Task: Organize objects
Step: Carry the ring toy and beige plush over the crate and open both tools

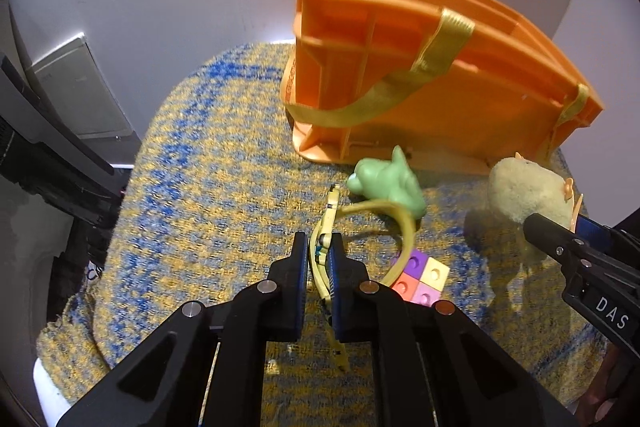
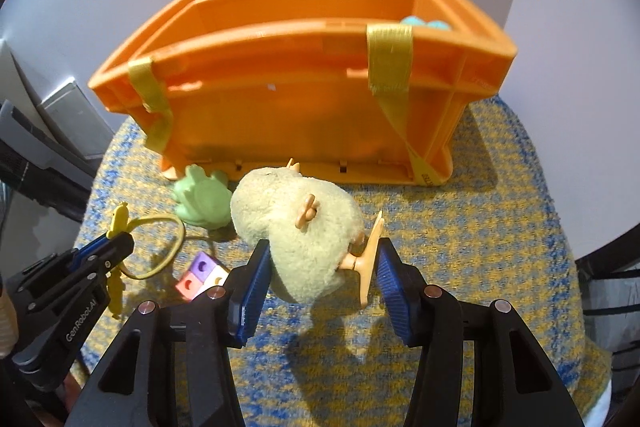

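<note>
An orange plastic basket [image 1: 420, 75] with yellow straps stands at the back of the table; it also shows in the right wrist view [image 2: 280, 99], with something light blue [image 2: 424, 23] inside. My left gripper [image 1: 320, 251] is shut on a yellow toy with a looped cord [image 1: 330, 215], held above the cloth. My right gripper [image 2: 320, 267] is shut on a pale yellow plush chick [image 2: 296, 227], its blue pads [image 2: 256, 267] pressing body and orange foot. A green frog toy [image 1: 386, 183] and a block of coloured cubes [image 1: 420, 279] lie on the cloth.
The table is covered by a yellow-and-blue woven cloth [image 2: 460, 247]. A grey wall is behind the basket. Dark equipment and a grey panel [image 1: 80, 87] stand off the table's left edge.
</note>
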